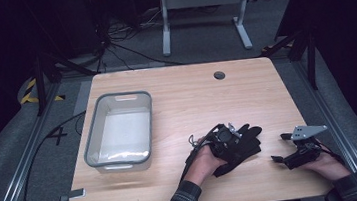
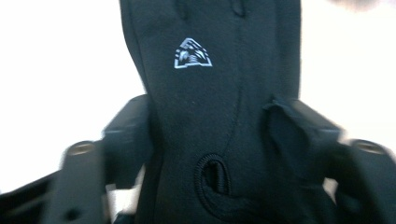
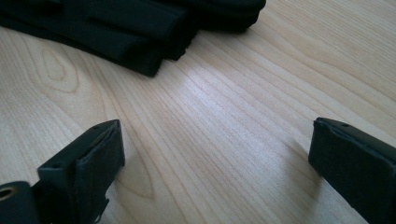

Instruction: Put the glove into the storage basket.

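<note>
A pair of black gloves (image 1: 245,146) lies on the wooden table (image 1: 191,99), right of centre. My left gripper (image 1: 235,137) is down on them. In the left gripper view a black glove (image 2: 210,84) with a small white logo fills the space between the jaws, and my left gripper (image 2: 210,140) presses it from both sides, fabric folded over the right pad. My right gripper (image 1: 281,147) sits low over bare wood just right of the gloves, wide open. In the right gripper view my right gripper (image 3: 215,149) holds nothing, and the glove fingers (image 3: 130,28) lie ahead.
A clear bin with a grey rim (image 1: 92,134) stands on the left of the table. A round cable hole (image 1: 219,75) is near the far edge. The right table edge is close to the right hand (image 1: 326,165).
</note>
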The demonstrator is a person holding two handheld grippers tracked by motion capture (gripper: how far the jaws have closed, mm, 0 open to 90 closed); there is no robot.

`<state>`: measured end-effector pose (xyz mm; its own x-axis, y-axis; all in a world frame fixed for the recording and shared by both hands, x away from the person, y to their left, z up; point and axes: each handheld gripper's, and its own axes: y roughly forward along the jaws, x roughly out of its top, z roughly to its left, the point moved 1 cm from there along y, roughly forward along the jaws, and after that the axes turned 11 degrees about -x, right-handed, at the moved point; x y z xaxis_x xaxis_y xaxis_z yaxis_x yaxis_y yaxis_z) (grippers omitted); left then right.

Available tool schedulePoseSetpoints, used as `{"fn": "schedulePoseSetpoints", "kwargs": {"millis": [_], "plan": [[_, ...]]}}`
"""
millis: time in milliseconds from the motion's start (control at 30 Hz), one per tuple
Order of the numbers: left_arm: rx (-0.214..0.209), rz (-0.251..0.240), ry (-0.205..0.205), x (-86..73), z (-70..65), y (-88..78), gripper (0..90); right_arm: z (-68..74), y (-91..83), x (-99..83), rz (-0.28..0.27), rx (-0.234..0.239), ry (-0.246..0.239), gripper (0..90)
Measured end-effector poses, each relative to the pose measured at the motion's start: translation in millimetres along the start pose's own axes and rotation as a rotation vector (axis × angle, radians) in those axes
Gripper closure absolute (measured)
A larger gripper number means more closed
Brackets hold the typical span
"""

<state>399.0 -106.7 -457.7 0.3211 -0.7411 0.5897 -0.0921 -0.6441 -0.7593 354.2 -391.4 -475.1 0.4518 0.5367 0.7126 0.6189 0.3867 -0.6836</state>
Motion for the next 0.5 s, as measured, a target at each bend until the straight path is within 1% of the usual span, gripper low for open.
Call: {"fn": "schedulePoseSetpoints", "kwargs": {"millis": [33, 67, 100, 133, 167, 267, 367, 400, 433, 500], "plan": [[-0.018, -0.001, -0.001, -0.1, -0.2, -0.4, 50.6, 0.0, 0.0, 0.0, 0.001, 0.0, 0.0, 4.0], [-0.032, -0.001, -0.007, -0.2, -0.1, -0.7, 56.1, 0.1, 0.0, 0.0, 0.0, 0.0, 0.0, 3.9], [-0.045, -0.002, -0.016, -0.3, 0.2, -0.9, 59.7, 0.0, 0.1, 0.0, 0.0, 0.0, -0.001, 3.8], [-0.045, -0.002, -0.016, -0.3, 0.2, -0.9, 62.6, 0.0, 0.1, 0.0, 0.0, 0.0, -0.001, 3.8], [-0.05, -0.009, -0.029, -0.2, 0.3, -0.8, 62.6, 0.0, 0.1, 0.0, 0.0, 0.0, -0.001, 3.8], [-0.064, -0.008, -0.046, 0.2, 1.0, -2.1, 65.7, 0.2, 0.2, 0.0, 0.001, 0.004, 0.0, 3.4], [-0.048, -0.018, -0.06, 2.0, -1.4, -5.2, 66.1, 0.2, 0.2, 0.0, 0.001, 0.004, 0.0, 3.4], [-0.045, -0.017, -0.057, 3.2, -2.5, -7.8, 66.2, 0.0, 0.2, 0.1, 0.0, 0.003, -0.002, 3.4], [-0.049, -0.021, -0.057, 3.9, -3.2, -10.2, 66.2, 0.1, 0.2, 0.0, 0.001, 0.004, -0.001, 3.4], [-0.044, -0.031, -0.066, 4.7, -4.7, -14.6, 66.2, 0.2, 0.2, 0.0, 0.001, 0.005, 0.0, 3.4]]}}
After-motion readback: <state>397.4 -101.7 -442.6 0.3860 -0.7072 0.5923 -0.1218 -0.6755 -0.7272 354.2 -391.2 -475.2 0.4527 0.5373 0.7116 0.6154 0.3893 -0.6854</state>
